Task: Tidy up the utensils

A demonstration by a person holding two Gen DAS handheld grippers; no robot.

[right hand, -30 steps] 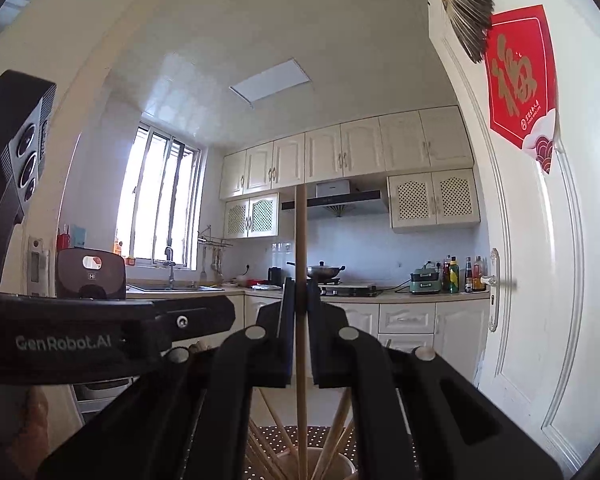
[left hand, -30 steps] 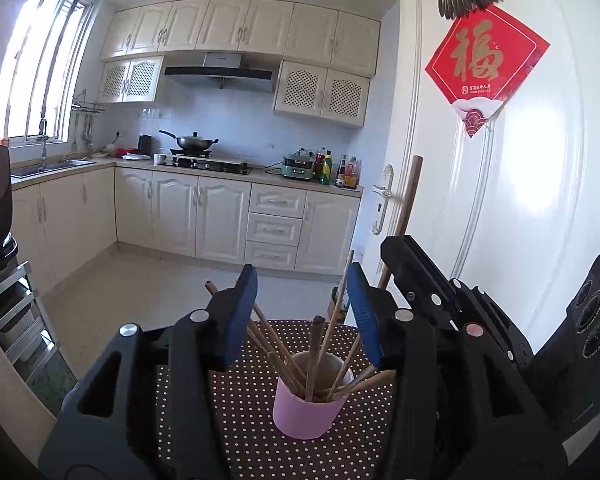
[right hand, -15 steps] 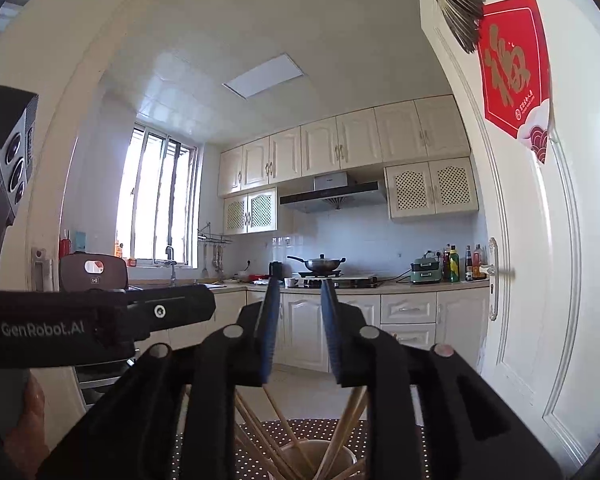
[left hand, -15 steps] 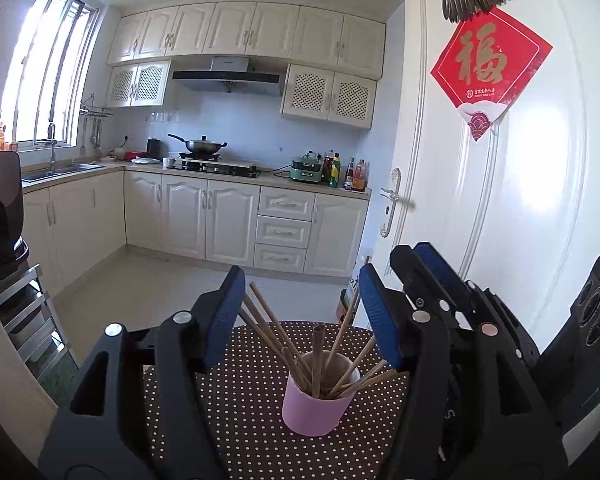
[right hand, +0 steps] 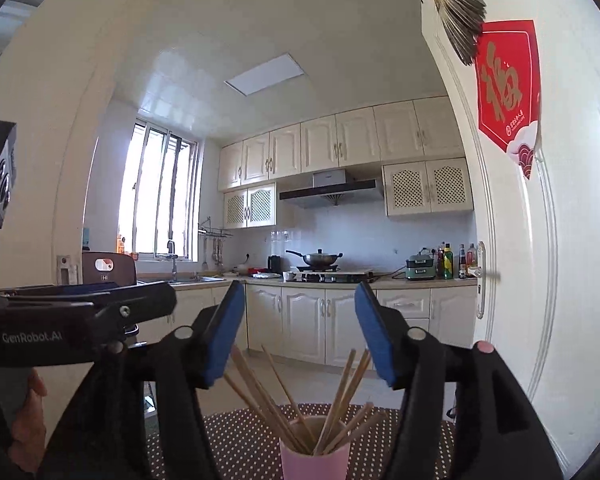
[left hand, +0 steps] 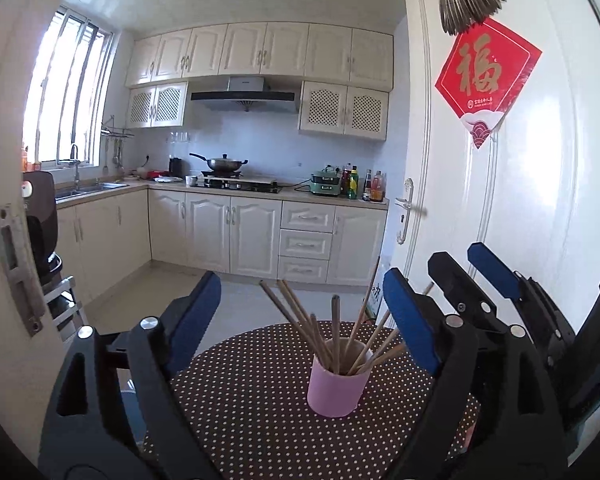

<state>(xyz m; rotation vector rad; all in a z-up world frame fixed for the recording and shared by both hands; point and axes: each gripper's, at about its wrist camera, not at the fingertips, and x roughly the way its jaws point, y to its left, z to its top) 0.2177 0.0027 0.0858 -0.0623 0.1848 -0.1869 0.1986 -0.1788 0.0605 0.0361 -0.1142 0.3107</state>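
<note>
"GenRobot.AI" on left gripper (right hand: 72, 320), "福" on door sign (left hand: 485, 76)

A bright kitchen lies beyond the jaws. Cream cabinets (left hand: 236, 236) line the far wall under a range hood (left hand: 242, 95), with a wok (left hand: 224, 164) on the stove. A sunlit barred window (left hand: 66, 92) sits far left above a sink (left hand: 88, 189). A white door (left hand: 500, 184) with a red paper decoration (left hand: 486, 76) stands right. A ceiling light panel (right hand: 265, 75) hangs overhead.
</note>
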